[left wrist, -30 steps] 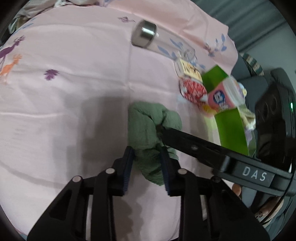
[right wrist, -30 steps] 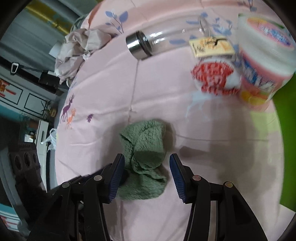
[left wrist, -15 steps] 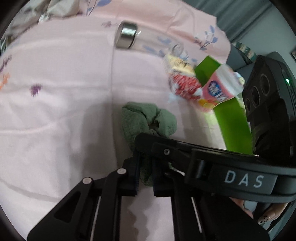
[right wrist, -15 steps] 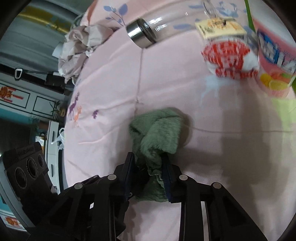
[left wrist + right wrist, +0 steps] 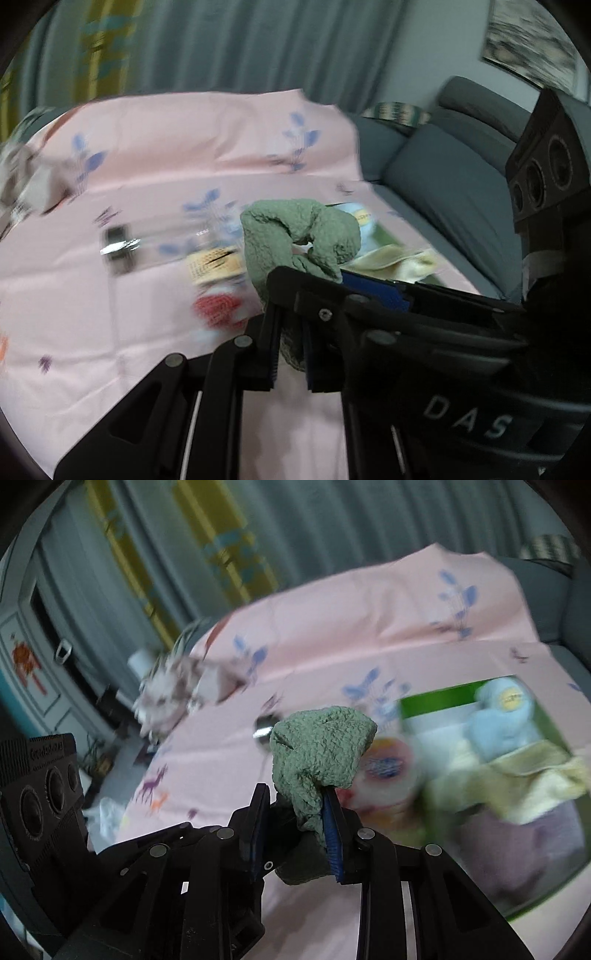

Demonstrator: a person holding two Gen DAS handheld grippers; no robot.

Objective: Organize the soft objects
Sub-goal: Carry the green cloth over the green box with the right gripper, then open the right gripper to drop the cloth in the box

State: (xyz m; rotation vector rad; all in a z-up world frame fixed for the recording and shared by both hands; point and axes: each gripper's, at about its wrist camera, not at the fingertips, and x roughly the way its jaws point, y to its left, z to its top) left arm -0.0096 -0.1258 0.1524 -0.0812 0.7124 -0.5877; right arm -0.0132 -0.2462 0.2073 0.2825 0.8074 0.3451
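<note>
From where I steer, everything rests on a grey sofa (image 5: 424,173) draped with a pink sheet (image 5: 74,317) printed with blue leaves and small deer. Beyond my left tongs (image 5: 291,354), a clear bottle with a steel cap (image 5: 118,243) lies on its side on the sheet, with a yellow-labelled packet (image 5: 210,264) and a red-and-white item (image 5: 218,306) nearer the tips. Right of my right tongs (image 5: 295,834) sits a green box (image 5: 436,698) on the sheet. Far off to their left, a crumpled pale cloth (image 5: 166,690) lies at the sheet's edge.
</note>
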